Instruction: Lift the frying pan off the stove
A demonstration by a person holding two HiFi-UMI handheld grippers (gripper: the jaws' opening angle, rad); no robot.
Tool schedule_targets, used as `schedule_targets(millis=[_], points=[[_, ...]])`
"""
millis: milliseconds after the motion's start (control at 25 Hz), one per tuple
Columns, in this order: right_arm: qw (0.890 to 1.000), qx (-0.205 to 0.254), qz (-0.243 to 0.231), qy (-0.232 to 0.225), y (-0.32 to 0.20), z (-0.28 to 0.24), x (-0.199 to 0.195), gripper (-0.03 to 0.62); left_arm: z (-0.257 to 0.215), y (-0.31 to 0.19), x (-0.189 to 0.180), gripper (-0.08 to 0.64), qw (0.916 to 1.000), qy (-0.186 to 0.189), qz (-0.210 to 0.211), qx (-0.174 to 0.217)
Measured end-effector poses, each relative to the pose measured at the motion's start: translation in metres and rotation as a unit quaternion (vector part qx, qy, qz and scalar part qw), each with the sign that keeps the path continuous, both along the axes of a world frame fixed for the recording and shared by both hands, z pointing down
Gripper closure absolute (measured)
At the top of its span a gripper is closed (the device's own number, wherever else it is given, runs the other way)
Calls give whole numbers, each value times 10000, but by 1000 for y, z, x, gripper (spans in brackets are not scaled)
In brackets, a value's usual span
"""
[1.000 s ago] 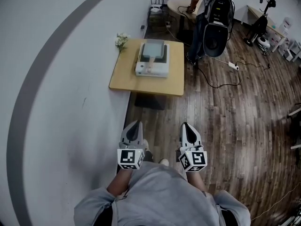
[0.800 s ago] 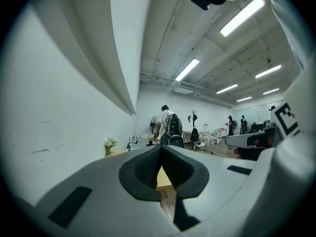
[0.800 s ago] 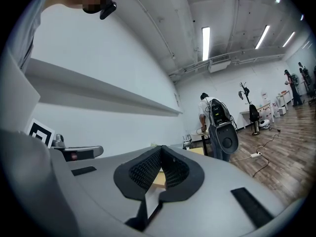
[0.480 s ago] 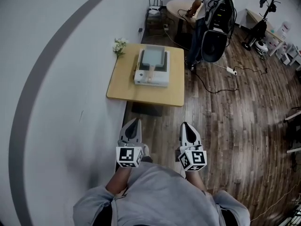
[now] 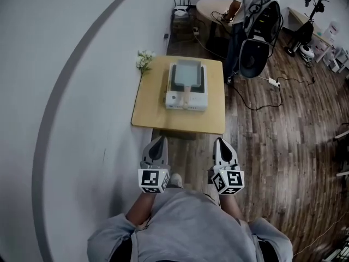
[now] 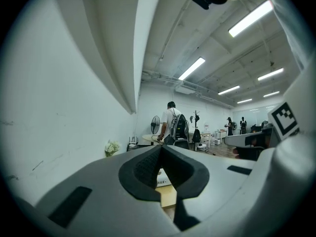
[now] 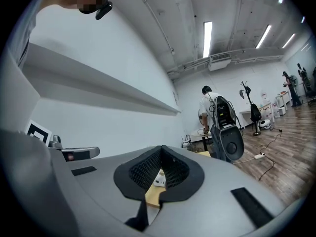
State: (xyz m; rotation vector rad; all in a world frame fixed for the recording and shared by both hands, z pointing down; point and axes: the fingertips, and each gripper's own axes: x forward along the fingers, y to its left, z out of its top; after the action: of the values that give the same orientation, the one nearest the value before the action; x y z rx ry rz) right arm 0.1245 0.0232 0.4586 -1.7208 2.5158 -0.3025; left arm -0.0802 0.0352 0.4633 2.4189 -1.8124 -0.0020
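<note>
My L gripper and R gripper, two in all, both shut & empty, sit short of the one table. Dead ahead btwn them: one frying pan on one stove, handle pointing back at me; neither hand looks nearer.
</note>
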Motion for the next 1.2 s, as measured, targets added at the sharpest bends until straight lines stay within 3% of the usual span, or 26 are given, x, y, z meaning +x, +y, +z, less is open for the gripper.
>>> schedule_targets(millis=[400, 1200], points=[[9997, -203, 93, 96, -37, 12, -35, 594, 13, -45, -45, 558, 9999, 62, 3, -130], [9997, -208, -79, 137, -182, 20, -42, 594, 22, -187, -35, 558, 9995, 159, 203, -166]])
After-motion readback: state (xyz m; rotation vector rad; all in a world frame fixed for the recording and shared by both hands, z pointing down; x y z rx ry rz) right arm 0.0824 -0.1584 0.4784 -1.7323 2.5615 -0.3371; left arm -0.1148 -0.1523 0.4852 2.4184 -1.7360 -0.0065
